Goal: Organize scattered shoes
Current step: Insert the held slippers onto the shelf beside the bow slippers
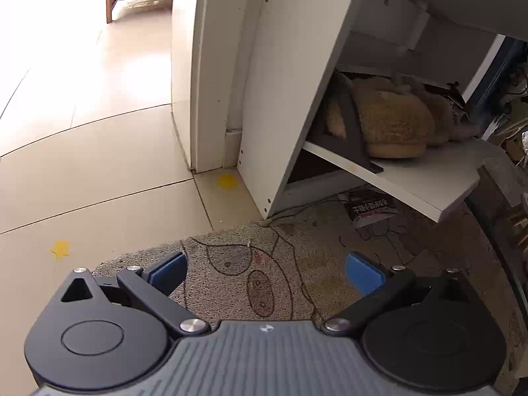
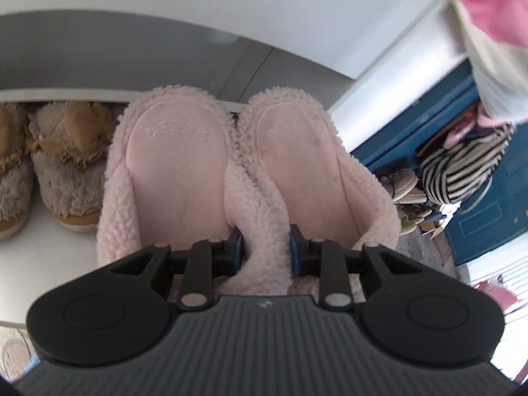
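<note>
Right wrist: our right gripper pinches pink slippers' inner edges; lower level onto shelf. Left gripper spread, empty.

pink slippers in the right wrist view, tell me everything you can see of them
The pink slippers are a fluffy, fleece-like pair with smooth pale insoles that carry faint embossed lettering. They lie side by side, insoles facing the camera, above the white shelf, beside the tan and grey plush slippers. The right gripper is shut on their bunched inner edges.
</note>
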{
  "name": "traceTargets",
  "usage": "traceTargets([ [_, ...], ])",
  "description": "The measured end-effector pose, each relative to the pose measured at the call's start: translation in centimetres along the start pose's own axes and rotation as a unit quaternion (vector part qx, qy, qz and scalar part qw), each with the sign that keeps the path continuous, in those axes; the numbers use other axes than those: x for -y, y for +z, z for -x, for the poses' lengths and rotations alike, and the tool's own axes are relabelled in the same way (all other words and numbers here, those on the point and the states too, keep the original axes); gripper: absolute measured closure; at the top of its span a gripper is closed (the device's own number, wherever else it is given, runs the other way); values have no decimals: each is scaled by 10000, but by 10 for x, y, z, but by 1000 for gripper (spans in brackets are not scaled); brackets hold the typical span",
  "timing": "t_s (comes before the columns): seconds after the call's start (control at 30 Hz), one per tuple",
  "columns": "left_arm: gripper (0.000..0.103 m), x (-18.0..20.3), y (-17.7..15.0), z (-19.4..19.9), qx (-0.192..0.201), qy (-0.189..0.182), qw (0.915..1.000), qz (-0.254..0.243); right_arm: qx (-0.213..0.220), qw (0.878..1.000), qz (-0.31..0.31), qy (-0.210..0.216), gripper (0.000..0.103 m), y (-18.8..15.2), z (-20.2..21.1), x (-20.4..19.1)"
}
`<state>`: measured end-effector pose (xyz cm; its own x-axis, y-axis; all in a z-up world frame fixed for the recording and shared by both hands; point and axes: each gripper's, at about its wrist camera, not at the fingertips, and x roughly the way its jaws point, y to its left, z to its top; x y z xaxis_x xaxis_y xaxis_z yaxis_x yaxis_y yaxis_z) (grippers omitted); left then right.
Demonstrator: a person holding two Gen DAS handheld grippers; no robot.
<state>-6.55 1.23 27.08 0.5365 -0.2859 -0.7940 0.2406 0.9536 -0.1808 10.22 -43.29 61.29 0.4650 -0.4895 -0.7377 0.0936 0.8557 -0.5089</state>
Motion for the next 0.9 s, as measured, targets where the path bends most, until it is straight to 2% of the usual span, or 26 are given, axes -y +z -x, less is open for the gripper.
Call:
traceTargets([
  [0.2, 1, 6, 2, 5, 26, -31, 10000, -67, -295, 9981, 537, 31, 77, 18, -5, -21],
  [0.33, 1, 0, 4, 5, 0, 47, 10000, -37, -432, 9948, 882, 280, 77, 26, -16, -18],
  [0.43, 1, -1, 6, 0, -78, 100, 9999, -10, -511, 9931, 1003, 314, 77, 31, -24, -20],
  [0.67, 1, 9, 6, -8, -195, 11, 9998, -19, -757, 9915, 917, 533, 76, 45, -41, -8],
  [0.77, 1, 14, 4, -10, -225, 4, 9997, -92, -856, 9920, 797, 470, 76, 51, -49, -4],
  [0.9, 1, 11, 3, -8, -200, 49, 9998, -62, -968, 9914, 787, 404, 76, 55, -49, -17],
])
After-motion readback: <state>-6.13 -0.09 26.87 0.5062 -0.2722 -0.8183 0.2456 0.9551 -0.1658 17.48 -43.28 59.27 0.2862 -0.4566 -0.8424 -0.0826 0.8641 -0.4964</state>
